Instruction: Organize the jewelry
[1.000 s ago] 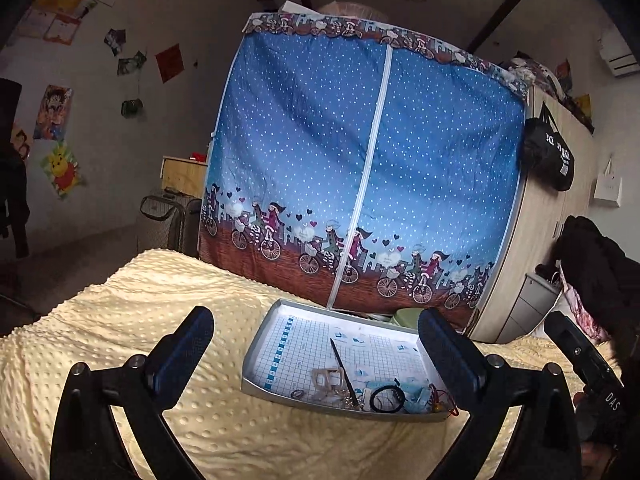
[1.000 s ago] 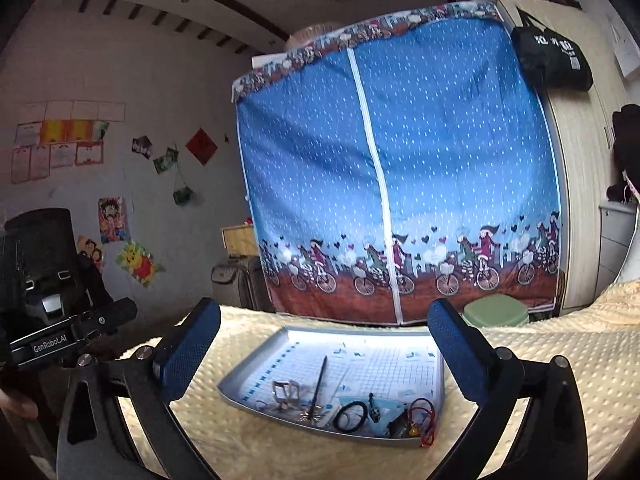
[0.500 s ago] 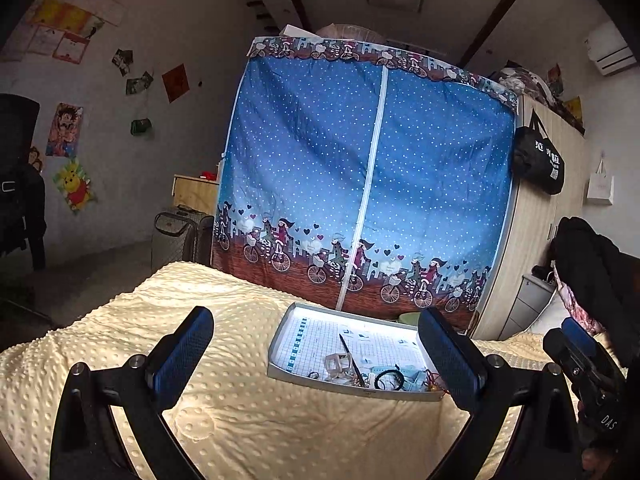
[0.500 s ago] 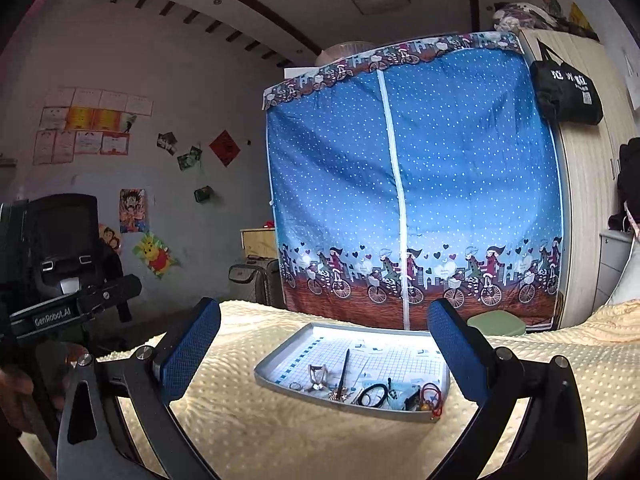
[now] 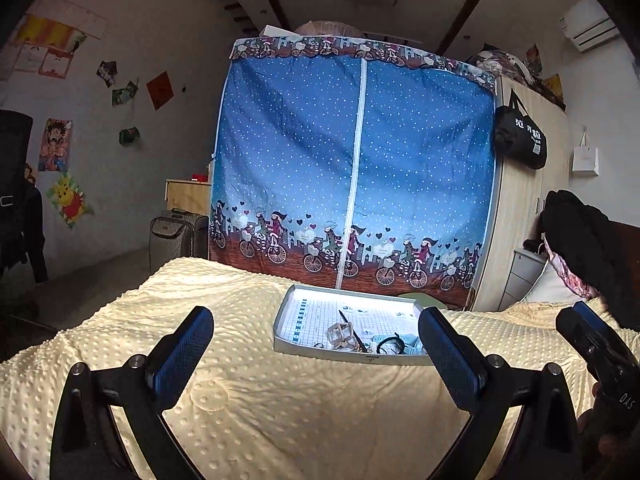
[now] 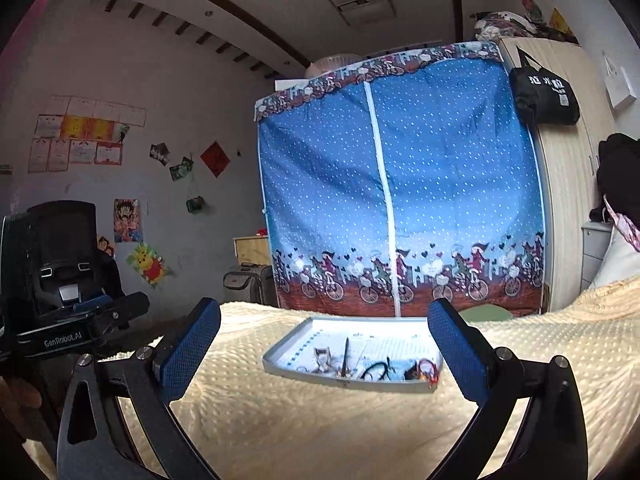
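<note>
- A blue fabric wardrobe (image 5: 356,168) with white dots, a white zip down its middle and a band of cyclists along the bottom stands past the far edge of the bed.
- A pale yellow dotted blanket (image 5: 280,412) covers the bed, and everything else rests on it.
- The left gripper (image 5: 316,352) hangs above the near part of the blanket, its blue-padded fingers (image 5: 182,354) spread wide with nothing between them, well short of the tray.
- The right gripper (image 6: 324,352) is held likewise, fingers (image 6: 192,346) wide apart and empty, short of the tray's near edge.
- A grey shallow tray (image 5: 286,316) with a gridded white floor lies toward the far edge of the bed, in front of the wardrobe.
- The jewelry is gathered along the tray's near edge, the far half of the floor bare.
- A thin dark stick (image 6: 346,354) lies near the middle, pointing from near edge to far.
- A pale open-frame piece (image 5: 340,334) sits just left of the stick.
- A black ring (image 5: 388,346) lies right of the stick.
- A red loop (image 6: 427,369) sits in the near right corner.
</note>
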Demonstrator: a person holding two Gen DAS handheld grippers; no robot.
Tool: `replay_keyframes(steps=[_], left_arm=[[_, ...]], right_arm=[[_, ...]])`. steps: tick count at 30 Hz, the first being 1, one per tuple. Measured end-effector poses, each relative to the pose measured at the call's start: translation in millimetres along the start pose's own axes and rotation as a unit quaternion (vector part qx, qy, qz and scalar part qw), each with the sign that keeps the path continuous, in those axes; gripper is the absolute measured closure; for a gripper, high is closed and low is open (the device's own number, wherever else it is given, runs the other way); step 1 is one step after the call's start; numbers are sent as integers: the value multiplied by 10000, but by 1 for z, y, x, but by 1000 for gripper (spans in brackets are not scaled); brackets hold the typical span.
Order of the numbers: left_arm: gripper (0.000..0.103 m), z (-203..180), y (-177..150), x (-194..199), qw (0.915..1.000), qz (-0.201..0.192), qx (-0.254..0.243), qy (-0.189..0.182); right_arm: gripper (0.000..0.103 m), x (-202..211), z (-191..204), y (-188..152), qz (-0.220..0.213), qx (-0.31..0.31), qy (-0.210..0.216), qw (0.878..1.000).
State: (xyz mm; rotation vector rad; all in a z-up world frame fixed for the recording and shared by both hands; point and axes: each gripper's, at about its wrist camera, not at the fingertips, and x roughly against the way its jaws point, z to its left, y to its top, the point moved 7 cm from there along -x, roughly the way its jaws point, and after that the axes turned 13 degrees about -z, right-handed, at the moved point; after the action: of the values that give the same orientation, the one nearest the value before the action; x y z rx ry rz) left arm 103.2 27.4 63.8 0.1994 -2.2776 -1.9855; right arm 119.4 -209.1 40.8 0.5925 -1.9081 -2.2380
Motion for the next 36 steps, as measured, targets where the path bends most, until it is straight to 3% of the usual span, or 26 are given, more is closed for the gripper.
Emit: replay_keyframes(steps=[7,14,17,36], left_arm=[[0,1,-33,6,9994,325,-124,-65],[0,-5,-57,5,9970,697,-335,-79],[0,-6,-58,9,9971,674,-361,-61],[0,-11,-58,8,9959,777,-469,-63]], right_arm=[[1,20,-24,-35,680,-21,-566,9961],[1,14,-33,-56,1053,132,-684,9920],[1,13,-28,-63,1189,141,-616,9909],[1,14,-19,-65,1213,125,-556,9910]])
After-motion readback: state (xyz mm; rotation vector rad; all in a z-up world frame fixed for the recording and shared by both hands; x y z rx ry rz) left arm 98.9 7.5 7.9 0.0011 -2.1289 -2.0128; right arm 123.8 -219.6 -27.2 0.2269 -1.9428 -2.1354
